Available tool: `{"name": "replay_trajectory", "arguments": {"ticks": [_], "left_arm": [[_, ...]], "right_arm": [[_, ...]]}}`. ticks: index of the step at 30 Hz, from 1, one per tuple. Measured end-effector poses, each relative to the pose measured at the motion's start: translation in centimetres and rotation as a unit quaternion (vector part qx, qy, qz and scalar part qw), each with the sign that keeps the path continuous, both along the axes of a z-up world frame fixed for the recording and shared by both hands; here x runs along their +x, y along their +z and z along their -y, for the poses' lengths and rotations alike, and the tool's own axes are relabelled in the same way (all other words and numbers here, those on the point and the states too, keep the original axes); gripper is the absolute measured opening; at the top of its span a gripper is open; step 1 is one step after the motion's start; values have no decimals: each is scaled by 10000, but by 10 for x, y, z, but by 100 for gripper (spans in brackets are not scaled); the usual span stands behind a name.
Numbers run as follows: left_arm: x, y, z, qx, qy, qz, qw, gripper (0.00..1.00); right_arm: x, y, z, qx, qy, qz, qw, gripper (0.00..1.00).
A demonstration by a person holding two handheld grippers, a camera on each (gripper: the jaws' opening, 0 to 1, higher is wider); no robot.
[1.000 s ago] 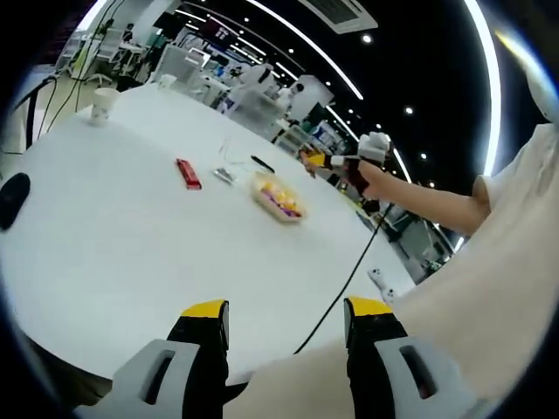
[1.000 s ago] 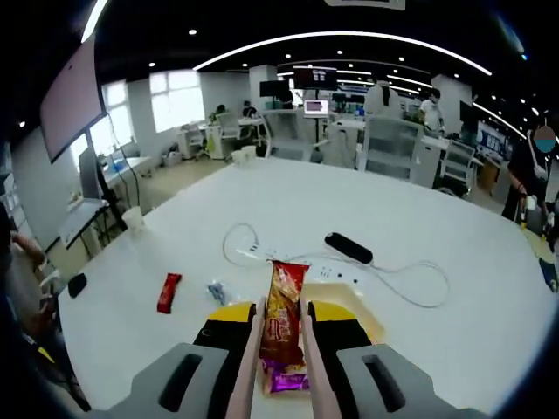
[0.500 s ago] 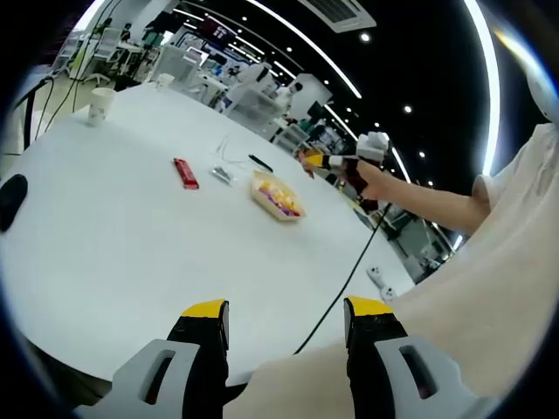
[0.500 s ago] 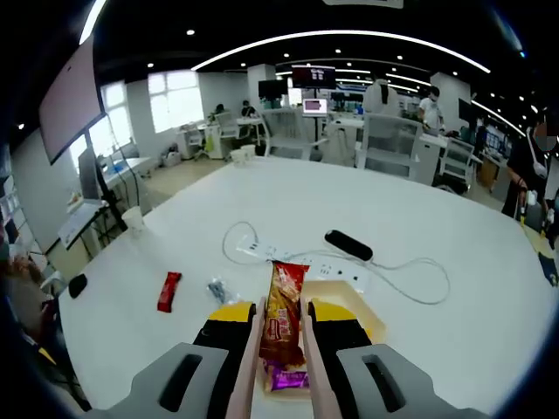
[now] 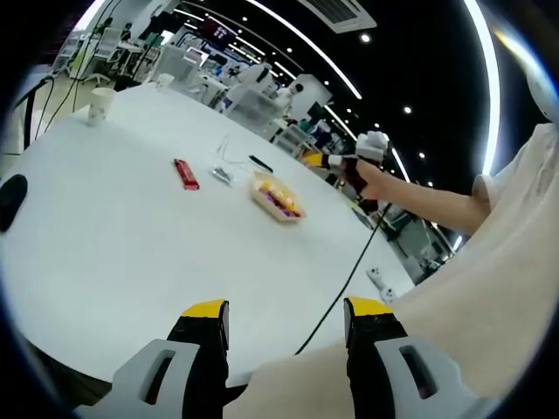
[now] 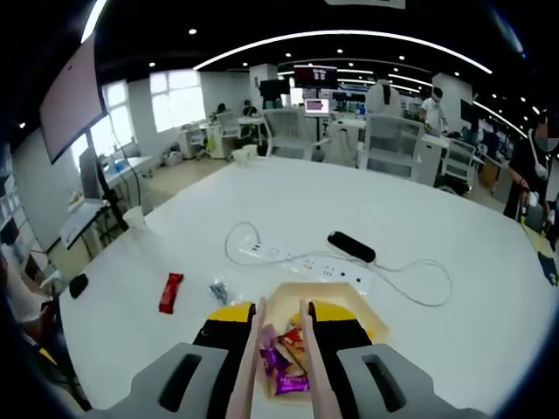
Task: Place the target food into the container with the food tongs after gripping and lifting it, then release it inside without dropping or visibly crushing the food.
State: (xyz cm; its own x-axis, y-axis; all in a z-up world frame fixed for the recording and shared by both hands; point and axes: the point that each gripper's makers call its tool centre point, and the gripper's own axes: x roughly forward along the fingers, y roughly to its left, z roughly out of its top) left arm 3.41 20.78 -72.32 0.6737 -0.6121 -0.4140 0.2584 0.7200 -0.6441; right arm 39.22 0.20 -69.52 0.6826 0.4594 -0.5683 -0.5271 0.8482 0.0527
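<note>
In the right gripper view my right gripper (image 6: 281, 314) is shut on the food tongs (image 6: 252, 349), whose two pale arms run forward between the jaws with nothing between their tips. Just under the tips sits the cream container (image 6: 371, 325), holding an orange snack packet (image 6: 294, 335) and a purple one (image 6: 278, 360). In the left gripper view the same container (image 5: 278, 197) sits mid-table, and the right gripper (image 5: 319, 160) hangs beyond it in a person's hand. My left gripper (image 5: 286, 316) is open and empty near the table's edge.
A red packet (image 6: 169, 291) and a small wrapped item (image 6: 218, 291) lie left of the container. Behind it are a white power strip (image 6: 336, 271) with its cord and a black bar (image 6: 352, 246). A paper cup (image 6: 134, 217) and a black mouse (image 6: 79, 285) sit far left.
The orange snack packet that stood upright between the tongs' tips has left them and now lies in the container. The left gripper has not moved.
</note>
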Motion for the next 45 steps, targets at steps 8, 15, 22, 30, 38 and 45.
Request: {"name": "replay_trajectory", "arguments": {"ticks": [8,15,22,30,38,45], "left_arm": [[0,0,0,-9,8,1,10000,52],[-1,-1,-2,-14,47,0,10000,52],[-3,-2,-6,-16,98,-21,9999,52],[-3,-3,-7,-22,129,-37,9999,52],[-6,-5,-12,-29,200,-74,9998,52],[-10,-6,-23,-36,329,-115,9994,52]], "right_arm": [[1,-3,-5,34,39,-48,10000,23],[-1,-8,-16,68,90,-96,9999,24],[-4,-5,-32,97,226,-78,9997,24],[-13,-9,-60,145,430,-163,9988,24],[-15,-14,-88,189,655,-259,9973,25],[-16,-24,-118,121,884,-342,9954,25]]}}
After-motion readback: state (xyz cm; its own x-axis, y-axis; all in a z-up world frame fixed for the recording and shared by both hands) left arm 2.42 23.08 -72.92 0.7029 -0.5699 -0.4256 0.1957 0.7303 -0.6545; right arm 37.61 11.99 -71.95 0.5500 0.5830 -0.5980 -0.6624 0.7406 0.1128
